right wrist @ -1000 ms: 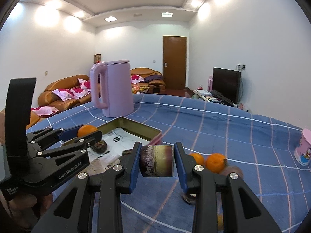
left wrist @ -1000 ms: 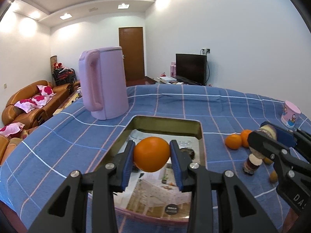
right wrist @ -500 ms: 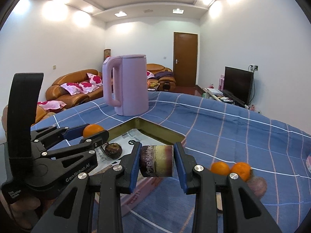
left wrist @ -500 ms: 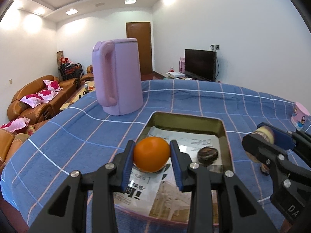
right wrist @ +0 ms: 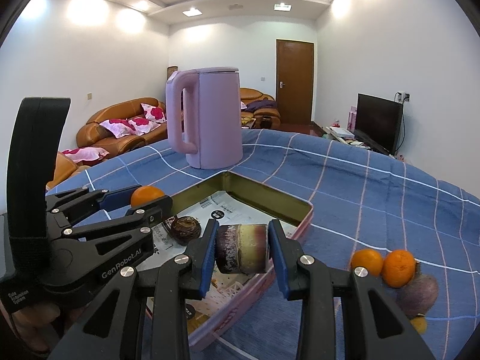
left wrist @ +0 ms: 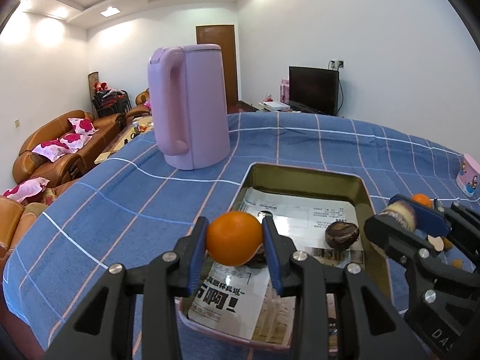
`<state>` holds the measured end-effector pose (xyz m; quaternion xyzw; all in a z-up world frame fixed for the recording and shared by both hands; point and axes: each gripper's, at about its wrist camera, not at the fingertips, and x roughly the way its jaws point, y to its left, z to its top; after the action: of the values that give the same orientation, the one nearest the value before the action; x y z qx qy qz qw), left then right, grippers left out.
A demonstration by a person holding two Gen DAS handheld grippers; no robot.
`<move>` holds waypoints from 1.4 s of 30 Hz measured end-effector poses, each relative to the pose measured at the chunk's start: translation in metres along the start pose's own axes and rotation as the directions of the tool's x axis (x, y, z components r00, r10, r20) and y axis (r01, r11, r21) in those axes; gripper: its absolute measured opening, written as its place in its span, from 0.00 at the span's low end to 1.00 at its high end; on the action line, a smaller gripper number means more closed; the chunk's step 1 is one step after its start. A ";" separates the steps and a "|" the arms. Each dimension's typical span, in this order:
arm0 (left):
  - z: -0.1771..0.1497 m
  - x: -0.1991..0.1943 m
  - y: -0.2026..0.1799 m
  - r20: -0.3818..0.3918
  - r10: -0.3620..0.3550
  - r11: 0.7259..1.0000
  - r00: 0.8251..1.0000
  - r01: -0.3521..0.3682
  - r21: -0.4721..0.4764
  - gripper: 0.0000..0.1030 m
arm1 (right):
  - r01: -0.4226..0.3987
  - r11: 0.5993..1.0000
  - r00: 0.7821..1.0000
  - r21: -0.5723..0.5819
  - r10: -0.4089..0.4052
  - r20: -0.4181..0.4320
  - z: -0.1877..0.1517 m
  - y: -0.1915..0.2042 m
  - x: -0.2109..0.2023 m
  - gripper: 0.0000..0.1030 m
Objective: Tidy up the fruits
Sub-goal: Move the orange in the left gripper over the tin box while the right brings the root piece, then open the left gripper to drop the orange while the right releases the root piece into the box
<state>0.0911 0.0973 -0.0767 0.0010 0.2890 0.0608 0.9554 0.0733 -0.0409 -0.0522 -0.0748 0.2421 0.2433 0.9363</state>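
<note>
My left gripper (left wrist: 234, 243) is shut on an orange (left wrist: 234, 238) and holds it above the near left part of a shallow metal tray (left wrist: 303, 171) lined with newspaper. My right gripper (right wrist: 242, 249) is shut on a short piece of sugarcane (right wrist: 242, 248) over the tray's near right edge (right wrist: 300, 228). A dark round fruit (left wrist: 342, 234) lies in the tray; it also shows in the right wrist view (right wrist: 185, 229). The left gripper and its orange (right wrist: 147, 195) show at the left of the right wrist view. The right gripper (left wrist: 399, 213) shows at the right of the left wrist view.
A tall pink kettle (left wrist: 189, 111) stands beyond the tray on the blue checked cloth (left wrist: 120, 192). Two oranges (right wrist: 384, 265) and a purple fruit (right wrist: 418, 295) lie on the cloth to the right of the tray. A pink cup (left wrist: 469, 175) stands far right.
Both grippers have moved left and closer over the tray, each keeping its hold. The kettle and tray look larger and nearer than one second ago.
</note>
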 end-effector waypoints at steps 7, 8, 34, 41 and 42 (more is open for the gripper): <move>-0.001 0.009 0.001 -0.033 -0.005 1.000 0.999 0.005 0.001 0.37 | -0.008 1.000 1.000 -0.005 0.008 -0.030 -0.002 0.001 0.009 0.35; -0.001 0.009 0.001 -0.035 -0.006 1.000 0.999 0.006 0.002 0.37 | -0.009 1.000 0.999 -0.005 0.009 -0.035 -0.002 0.001 0.011 0.35; -0.003 0.004 -0.004 -0.019 0.016 1.000 1.000 -0.016 0.020 0.63 | -0.016 1.000 0.997 0.004 0.016 -0.079 -0.006 -0.001 0.014 0.44; -0.002 -0.009 -0.011 0.011 0.005 1.000 1.000 -0.005 0.009 0.73 | 0.023 1.000 0.997 0.012 -0.022 -0.075 -0.016 -0.010 -0.006 0.52; -0.002 -0.011 -0.012 0.013 0.003 1.000 1.000 -0.004 0.009 0.73 | 0.031 0.999 0.997 0.015 -0.030 -0.075 -0.018 -0.013 -0.011 0.52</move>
<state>0.0825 0.0839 -0.0732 0.0063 0.2830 0.0612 0.9571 0.0643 -0.0613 -0.0623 -0.0798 0.2777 0.2242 0.9307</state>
